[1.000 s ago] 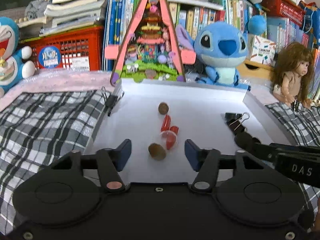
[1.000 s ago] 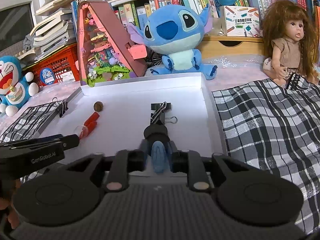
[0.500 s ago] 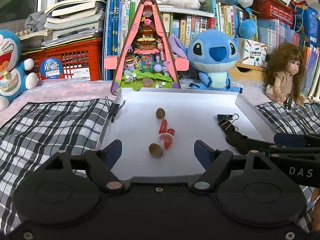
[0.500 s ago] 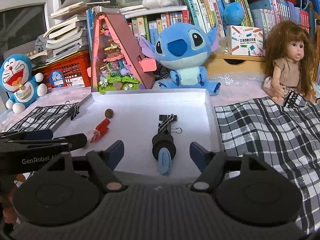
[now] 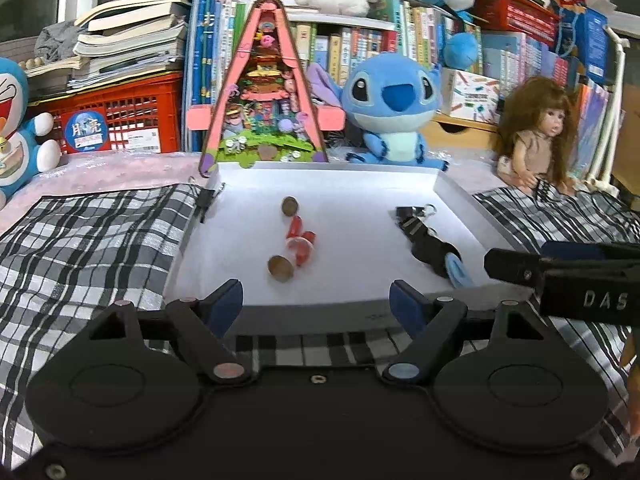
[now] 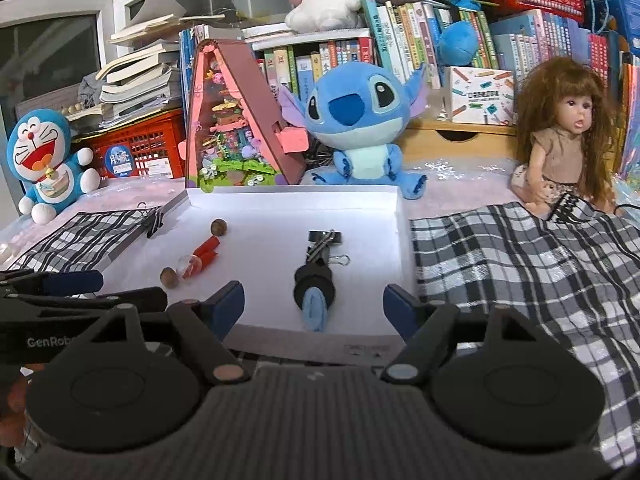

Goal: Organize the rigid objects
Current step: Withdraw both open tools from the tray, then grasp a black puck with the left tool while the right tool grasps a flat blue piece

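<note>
A shallow white box [image 5: 328, 170] holds two brown balls [image 5: 281, 268] [image 5: 289, 205], red pieces with a clear capsule [image 5: 299, 240], black binder clips [image 5: 412, 216] and a black roller with a blue disc [image 6: 314, 284]. My left gripper [image 5: 316, 298] hovers open just short of the box's near edge, with nothing between its fingers. My right gripper [image 6: 313, 302] hangs at the near edge behind the roller. Its jaws are opening and the pads touch nothing. Each gripper shows at the side of the other's view [image 5: 560, 268] [image 6: 80, 288].
Plaid cloths [image 5: 88, 240] [image 6: 520, 264] flank the box, and a binder clip [image 6: 154, 220] grips its left wall. Behind it stand a triangular toy house [image 5: 266, 120], a blue plush [image 5: 394, 112], a doll [image 6: 564, 152], a Doraemon toy [image 6: 44, 160], a red crate and bookshelves.
Both grippers have drawn back from the box and spread wider. The right one has let go of the black roller with the blue disc, which now lies in the box.
</note>
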A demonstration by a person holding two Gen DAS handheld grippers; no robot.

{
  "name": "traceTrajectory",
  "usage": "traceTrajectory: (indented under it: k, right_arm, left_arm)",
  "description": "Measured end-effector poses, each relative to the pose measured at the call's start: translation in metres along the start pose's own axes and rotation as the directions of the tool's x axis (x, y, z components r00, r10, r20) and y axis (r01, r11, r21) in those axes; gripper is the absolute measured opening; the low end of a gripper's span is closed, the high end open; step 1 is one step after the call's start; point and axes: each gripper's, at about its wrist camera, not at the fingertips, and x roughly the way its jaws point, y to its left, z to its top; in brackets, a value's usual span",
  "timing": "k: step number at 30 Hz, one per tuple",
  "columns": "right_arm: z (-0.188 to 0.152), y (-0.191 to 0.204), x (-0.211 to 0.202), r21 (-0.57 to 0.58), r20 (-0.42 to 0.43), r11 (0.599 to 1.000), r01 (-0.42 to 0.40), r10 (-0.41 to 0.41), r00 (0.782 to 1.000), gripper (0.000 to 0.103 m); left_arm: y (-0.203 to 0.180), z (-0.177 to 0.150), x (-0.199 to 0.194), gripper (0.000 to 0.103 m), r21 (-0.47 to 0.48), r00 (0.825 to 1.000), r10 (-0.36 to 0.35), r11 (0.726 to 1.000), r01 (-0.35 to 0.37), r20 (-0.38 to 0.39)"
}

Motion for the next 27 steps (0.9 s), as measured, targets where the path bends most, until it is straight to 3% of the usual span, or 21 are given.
traceTrajectory:
  k: [16, 22, 27]
  right_arm:
    - [-0.018, -0.041, -0.035, -0.015, 0.0, 0.997, 0.074, -0.075, 0.997, 0.087]
    - [-0.037, -0.052, -0.053, -0.125, -0.015, 0.986, 0.113, -0.116, 0.993, 0.087]
    - [-0.06, -0.056, -0.066, -0.2, -0.042, 0.97, 0.139, -0.151, 0.988, 0.087]
  left_arm:
    - [-0.044, -0.029, -0.018, 0.079, 0.093, 0.991, -0.124, 0.987, 0.127, -0.041]
    - [-0.067, -0.043, -0.025, 0.079, 0.171, 0.98, -0.194, 0.965, 0.2, -0.05]
    - [-0.077, -0.048, -0.026, 0.079, 0.196, 0.976, -0.21, 0.956, 0.217, -0.057]
